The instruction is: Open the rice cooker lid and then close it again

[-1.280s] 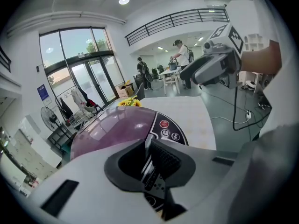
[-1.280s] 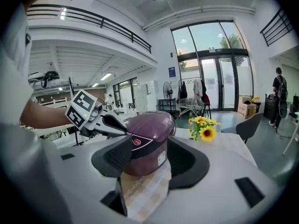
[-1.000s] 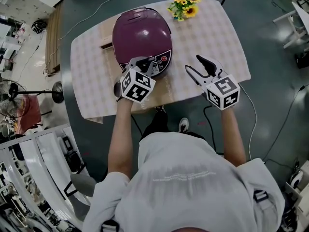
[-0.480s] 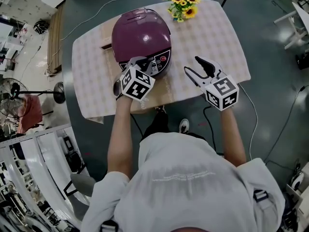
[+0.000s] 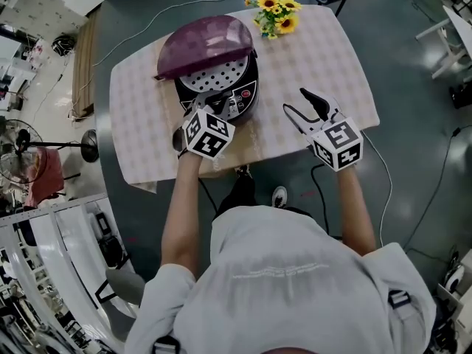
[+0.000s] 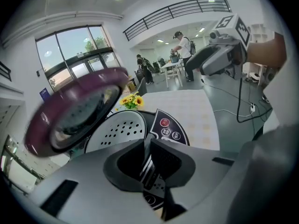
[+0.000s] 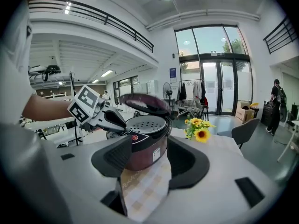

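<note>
Nearest, at the 6 o'clock edge of the table [image 5: 332, 65]: both grippers, each with its marker cube toward the body.

At 7 o'clock of that edge, the left gripper [image 5: 220, 96], angled down onto the front of the rice cooker [image 7: 147, 155]. Fingers drawn almost together, only a thin slit between the pads. Nothing clamped there, just a sliver of the control panel [image 6: 169, 127] showing through. Contact with the cooker's front lip not clear from any view.

At 3 o'clock of the cooker and apart from it, the right gripper [image 5: 295, 100], hovering over the checked cloth [image 5: 310, 46]. Fingers spread wide, nothing between them but open air, with the cooker in sight beyond.

Further in, at about 11 o'clock on the table, the cooker itself, standing open. Bares a perforated inner plate [image 5: 214, 76] across the pot's mouth. Carries its purple lid [image 5: 203, 41] raised and tilted over the pot's far side, blurred in both gripper views.

Farthest, at the table's 12 o'clock edge, just beyond the cooker: sunflowers [image 5: 274, 13].
</note>
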The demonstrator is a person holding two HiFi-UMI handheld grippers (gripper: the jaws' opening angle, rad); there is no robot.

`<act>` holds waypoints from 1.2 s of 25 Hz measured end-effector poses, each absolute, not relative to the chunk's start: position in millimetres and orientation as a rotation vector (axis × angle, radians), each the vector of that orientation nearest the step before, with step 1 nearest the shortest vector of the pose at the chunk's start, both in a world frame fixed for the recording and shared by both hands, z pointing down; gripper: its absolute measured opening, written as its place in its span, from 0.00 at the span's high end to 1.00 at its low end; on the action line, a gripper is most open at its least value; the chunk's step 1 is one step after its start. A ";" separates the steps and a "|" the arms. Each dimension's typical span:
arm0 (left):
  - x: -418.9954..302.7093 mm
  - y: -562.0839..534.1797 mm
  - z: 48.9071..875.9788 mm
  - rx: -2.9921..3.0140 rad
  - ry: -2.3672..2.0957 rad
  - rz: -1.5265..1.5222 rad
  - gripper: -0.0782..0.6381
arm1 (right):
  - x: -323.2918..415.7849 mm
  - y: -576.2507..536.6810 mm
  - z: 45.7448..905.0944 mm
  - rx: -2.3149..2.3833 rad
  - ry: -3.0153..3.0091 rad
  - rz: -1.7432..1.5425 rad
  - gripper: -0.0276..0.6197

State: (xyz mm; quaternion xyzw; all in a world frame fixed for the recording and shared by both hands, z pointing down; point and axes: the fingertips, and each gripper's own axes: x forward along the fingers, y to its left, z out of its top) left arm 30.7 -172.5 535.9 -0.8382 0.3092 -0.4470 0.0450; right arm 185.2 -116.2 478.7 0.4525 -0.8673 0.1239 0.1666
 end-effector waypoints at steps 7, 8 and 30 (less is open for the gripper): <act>30.0 -174.4 537.3 -2.562 0.937 -1.387 0.83 | 183.9 -113.4 482.0 1.285 -2.465 0.368 0.57; 29.8 -174.5 537.6 -2.565 0.937 -1.387 0.83 | 183.7 -113.1 482.0 1.284 -2.466 0.368 0.57; -9.3 -172.7 469.2 -2.842 1.438 -0.571 0.70 | 188.5 -120.1 416.3 1.305 -2.506 0.117 0.57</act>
